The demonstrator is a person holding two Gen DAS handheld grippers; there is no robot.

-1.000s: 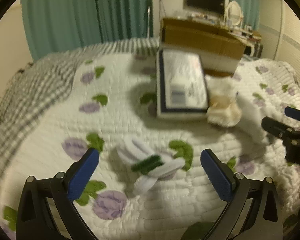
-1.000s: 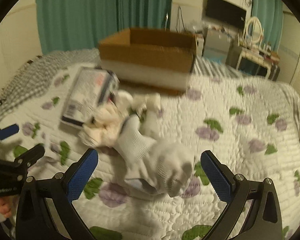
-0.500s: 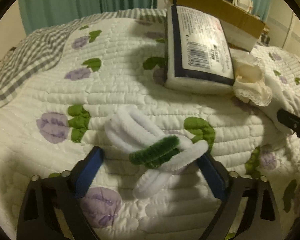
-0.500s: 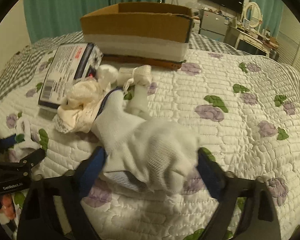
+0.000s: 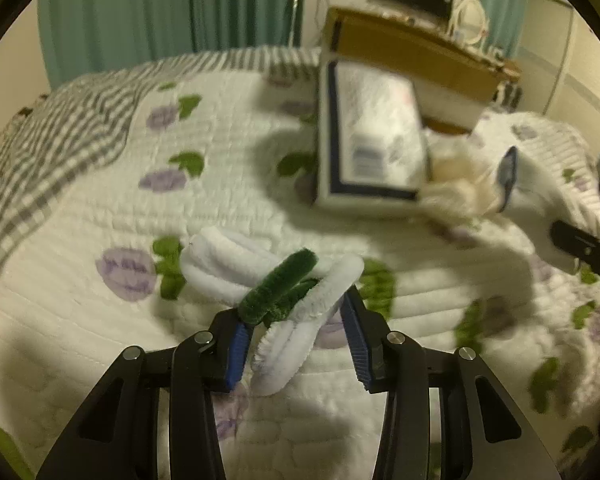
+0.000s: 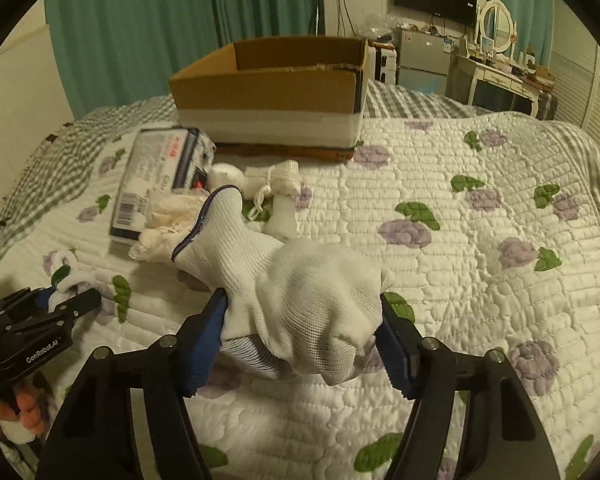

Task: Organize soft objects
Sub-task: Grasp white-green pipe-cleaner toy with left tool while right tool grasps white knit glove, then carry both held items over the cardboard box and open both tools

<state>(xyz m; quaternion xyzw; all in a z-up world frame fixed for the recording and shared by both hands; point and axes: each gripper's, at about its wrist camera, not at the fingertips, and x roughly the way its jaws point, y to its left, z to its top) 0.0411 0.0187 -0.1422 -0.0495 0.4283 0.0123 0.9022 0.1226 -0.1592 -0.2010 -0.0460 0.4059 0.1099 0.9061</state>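
Note:
My left gripper (image 5: 298, 344) is shut on a bundle of white and green fuzzy pipe cleaners (image 5: 284, 280) and holds it just above the quilt. My right gripper (image 6: 302, 340) is shut on a white knit glove (image 6: 300, 280) with a dark-trimmed cuff, lifted off the bed. The left gripper with its bundle also shows at the lower left of the right wrist view (image 6: 64, 296). An open cardboard box (image 6: 272, 92) stands at the back of the bed.
A flat printed package (image 6: 160, 176) lies in front of the box. A cream lace cloth (image 6: 164, 228) and small white soft pieces (image 6: 276, 184) lie beside it. The flowered quilt (image 6: 480, 280) stretches to the right. Furniture stands behind the bed.
Both grippers have closed: the left on the pipe cleaner bundle, the right on the white glove. Both have then lifted their objects off the quilt.

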